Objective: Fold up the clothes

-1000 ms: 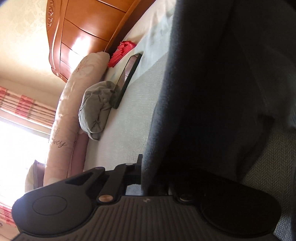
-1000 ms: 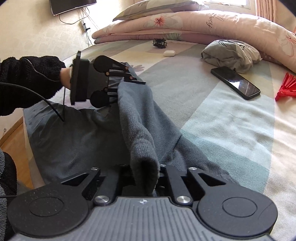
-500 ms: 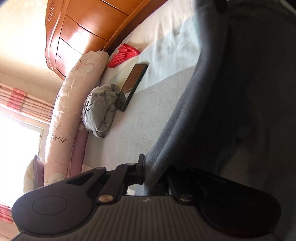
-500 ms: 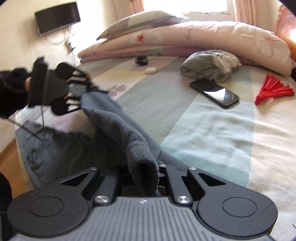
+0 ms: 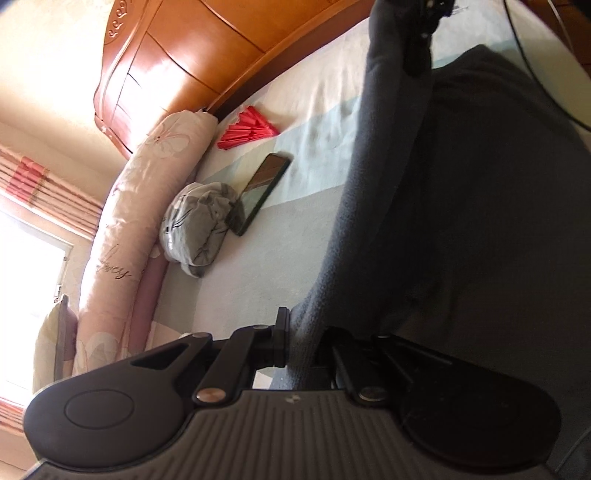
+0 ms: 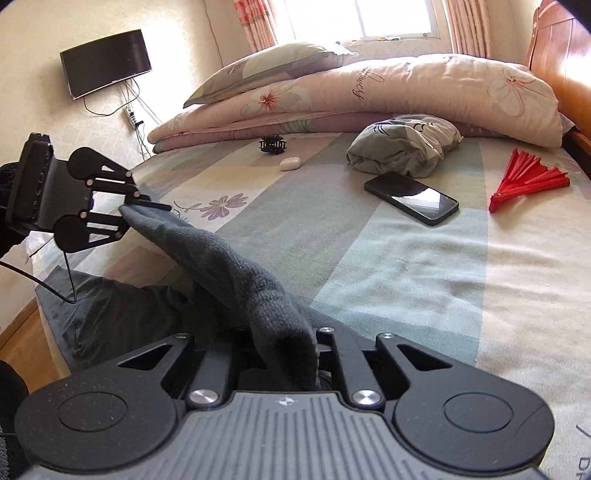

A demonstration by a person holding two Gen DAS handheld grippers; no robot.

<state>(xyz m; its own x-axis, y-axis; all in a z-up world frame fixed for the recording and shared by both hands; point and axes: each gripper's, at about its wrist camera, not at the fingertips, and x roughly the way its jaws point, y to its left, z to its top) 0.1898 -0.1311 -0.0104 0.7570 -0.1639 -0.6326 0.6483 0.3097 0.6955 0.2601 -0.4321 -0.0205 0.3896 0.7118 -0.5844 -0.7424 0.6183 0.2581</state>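
A dark grey knit garment (image 6: 236, 266) has one edge lifted off the bed and stretched between both grippers. In the right wrist view my right gripper (image 6: 288, 345) is shut on the near end of that edge. At the left of the same view, held by a hand in a black sleeve, my left gripper (image 6: 138, 212) is shut on the far end. The rest of the garment lies flat at the bed's lower left. The left wrist view shows the left gripper (image 5: 303, 343) clamped on the garment (image 5: 461, 221), with the right gripper (image 5: 421, 33) dark at the top.
On the striped bed sheet (image 6: 406, 266) lie a black phone (image 6: 412, 197), a red folding fan (image 6: 524, 181), a bundled grey cloth (image 6: 402, 147), a small white case (image 6: 290, 163) and a black clip (image 6: 272, 144). A rolled pink quilt (image 6: 369, 92) and a wooden headboard (image 6: 561, 55) bound the far side.
Both grippers have risen and drawn apart, still holding the garment. Its edge, which sagged between them a second ago, now runs in a straighter line above the bed.
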